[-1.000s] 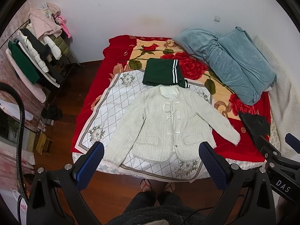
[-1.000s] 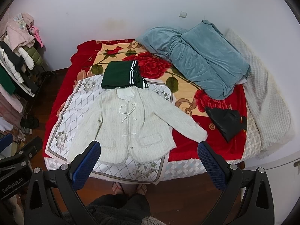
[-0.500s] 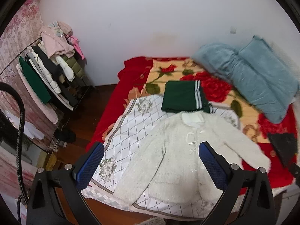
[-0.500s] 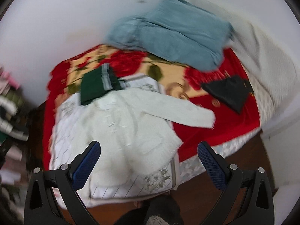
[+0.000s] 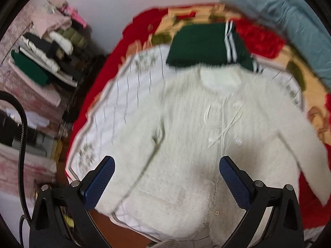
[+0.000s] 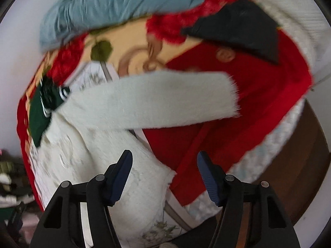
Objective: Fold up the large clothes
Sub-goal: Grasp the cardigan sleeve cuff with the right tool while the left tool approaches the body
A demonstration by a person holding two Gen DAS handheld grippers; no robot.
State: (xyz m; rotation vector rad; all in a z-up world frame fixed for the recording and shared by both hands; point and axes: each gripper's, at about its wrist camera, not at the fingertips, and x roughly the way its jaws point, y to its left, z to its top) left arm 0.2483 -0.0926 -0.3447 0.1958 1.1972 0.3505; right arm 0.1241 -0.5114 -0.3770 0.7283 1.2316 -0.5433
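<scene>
Both views blurred. White fuzzy cardigan point(image 5: 186, 136) lies face up, spread flat on a white grid-pattern sheet point(image 5: 132, 95) over the bed's red floral blanket point(image 6: 238, 111). Collar points toward the wall, hem toward the bed's near edge. Drawstrings point(image 5: 225, 124) trail loose down the chest.

Left gripper point(image 5: 166, 183): jaws spread wide, nothing between them, above the cardigan's lower front, near the hem. Contact with the fabric can't be told. Its blue pads point(image 5: 99, 183) frame the lower body and one sleeve running along the side.

Right gripper point(image 6: 164, 174): jaws apart, narrower than the left's, holding nothing. It sits over the cardigan's bottom corner point(image 6: 157, 177), where white fabric meets red blanket. The other sleeve point(image 6: 157, 99) stretches straight out across the red blanket, cuff frayed-looking, well clear of the fingers.

Folded green garment with white stripes point(image 5: 206, 47) lies just past the collar, touching or nearly touching it. Grey-blue bedding point(image 6: 115, 6) is heaped at the far side. Black item point(image 6: 238, 29) rests on the blanket beyond the sleeve cuff. Rack of clothes point(image 5: 45, 49) stands left of the bed. Wood floor point(image 6: 300, 165) shows past the bed corner
</scene>
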